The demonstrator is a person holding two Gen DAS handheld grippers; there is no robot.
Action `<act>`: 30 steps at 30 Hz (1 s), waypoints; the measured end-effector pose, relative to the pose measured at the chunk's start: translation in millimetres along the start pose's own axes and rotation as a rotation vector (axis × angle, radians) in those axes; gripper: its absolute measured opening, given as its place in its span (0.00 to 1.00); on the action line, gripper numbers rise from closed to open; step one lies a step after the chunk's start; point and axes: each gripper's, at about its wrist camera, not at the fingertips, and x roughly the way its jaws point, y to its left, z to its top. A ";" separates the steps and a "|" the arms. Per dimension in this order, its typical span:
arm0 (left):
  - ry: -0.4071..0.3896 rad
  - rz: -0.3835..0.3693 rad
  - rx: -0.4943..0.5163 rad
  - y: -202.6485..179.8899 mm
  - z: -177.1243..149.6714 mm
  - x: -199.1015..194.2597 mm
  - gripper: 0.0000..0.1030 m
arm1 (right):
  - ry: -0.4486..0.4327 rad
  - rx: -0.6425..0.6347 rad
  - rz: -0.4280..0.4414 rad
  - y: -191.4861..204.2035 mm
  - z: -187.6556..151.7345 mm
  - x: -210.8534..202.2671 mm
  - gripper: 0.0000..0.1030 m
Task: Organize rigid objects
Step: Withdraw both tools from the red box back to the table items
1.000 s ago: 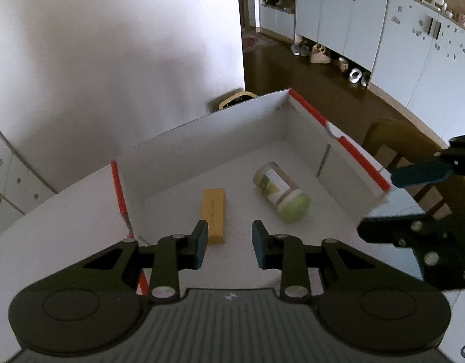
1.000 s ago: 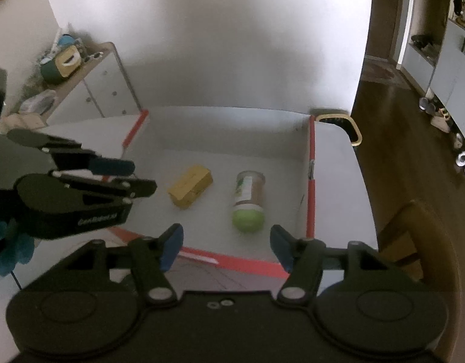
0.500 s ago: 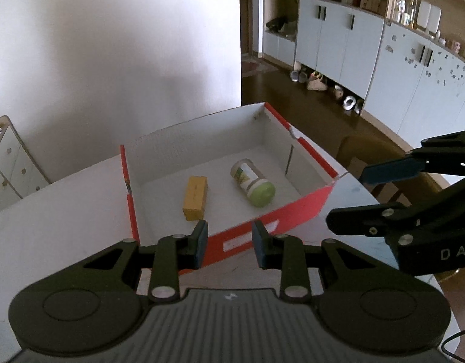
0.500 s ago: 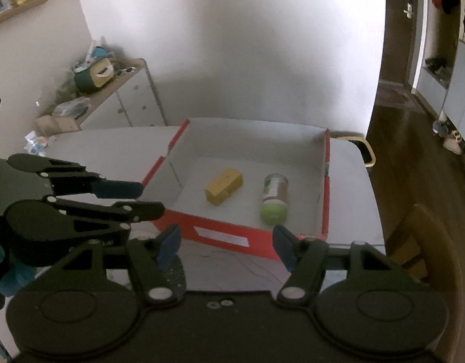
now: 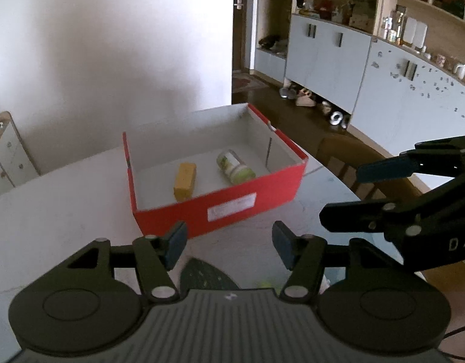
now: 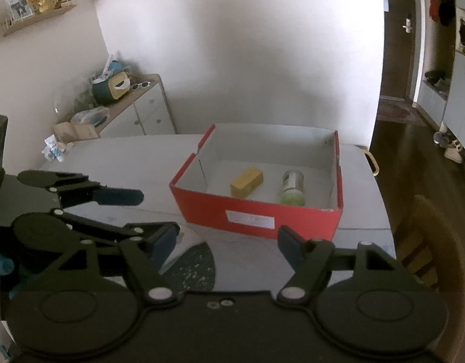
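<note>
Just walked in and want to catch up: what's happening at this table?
A person with two handheld grippers is sorting things into a red box on the table. A yellow block and a green-capped jar lie inside it. The left gripper and right gripper are both open and empty, short of the box.

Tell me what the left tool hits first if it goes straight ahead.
Probably the red box: its labelled near wall sits directly ahead of the open left tool, past a strip of table. Depth is uncertain.
</note>
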 end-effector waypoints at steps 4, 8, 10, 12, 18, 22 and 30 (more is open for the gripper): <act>-0.012 -0.008 0.035 2.2 -18.1 -9.4 0.66 | -0.017 0.017 -0.021 12.5 -15.5 -7.7 0.78; -0.013 -0.034 0.054 8.4 -33.5 -16.7 0.71 | -0.023 0.032 -0.049 25.5 -33.7 -13.7 0.84; -0.008 -0.047 0.063 11.1 -40.0 -19.6 0.71 | -0.031 0.040 -0.063 32.0 -42.7 -15.8 0.87; -0.002 -0.065 0.061 15.8 -48.3 -21.3 0.74 | -0.040 0.046 -0.078 38.7 -52.6 -17.8 0.91; -0.005 -0.078 0.063 28.3 -75.7 -23.9 0.80 | -0.037 0.063 -0.102 58.3 -84.7 -17.7 0.96; 0.021 -0.083 0.056 36.7 -92.6 -18.7 0.80 | -0.025 0.053 -0.122 74.0 -104.9 -13.4 0.96; 0.071 -0.126 0.028 47.2 -125.8 -2.8 0.99 | 0.023 0.025 -0.192 91.3 -138.4 7.0 0.95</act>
